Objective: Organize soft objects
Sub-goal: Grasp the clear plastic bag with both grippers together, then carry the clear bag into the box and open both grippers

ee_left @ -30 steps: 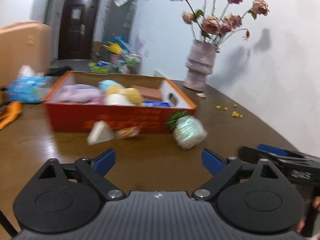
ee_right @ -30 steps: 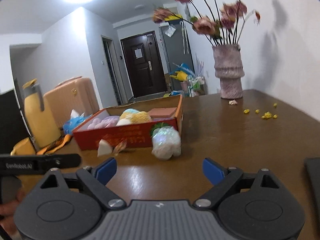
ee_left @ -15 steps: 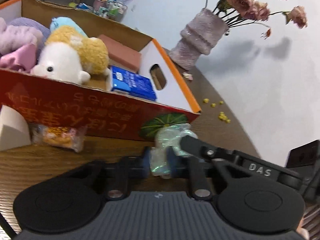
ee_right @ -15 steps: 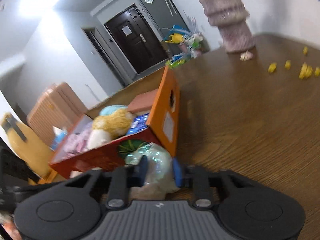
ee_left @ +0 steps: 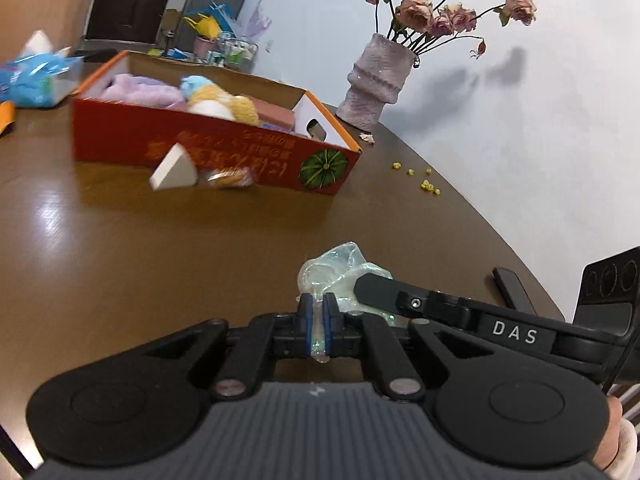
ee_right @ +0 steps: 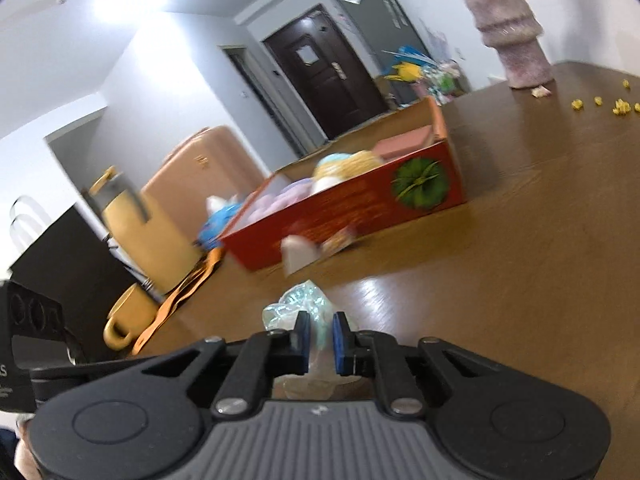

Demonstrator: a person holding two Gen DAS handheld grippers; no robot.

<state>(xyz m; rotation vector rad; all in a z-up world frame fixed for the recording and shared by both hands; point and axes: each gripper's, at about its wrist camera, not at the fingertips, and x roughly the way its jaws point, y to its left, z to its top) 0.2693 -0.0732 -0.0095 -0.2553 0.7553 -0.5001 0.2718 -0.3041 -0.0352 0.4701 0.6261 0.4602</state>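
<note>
Both tilted downward, left tongs (ee_left: 319, 312) and right tongs (ee_right: 321, 334) pinch the crinkly bag (ee_left: 334, 270).

Left hand-held gripper (ee_left: 319, 312): blue pads nearly together, pinching thin fold of iridescent plastic bag (ee_left: 340, 276); pointing forward and down.
Right hand-held gripper (ee_right: 321, 336): pads clamped on same bag from other side, slightly wider gap; tilted down, rolled.
Right finger crosses in front of left one, tips side by side.
Person's fingers (ee_left: 616, 446) visible at left view's lower right edge.
</note>
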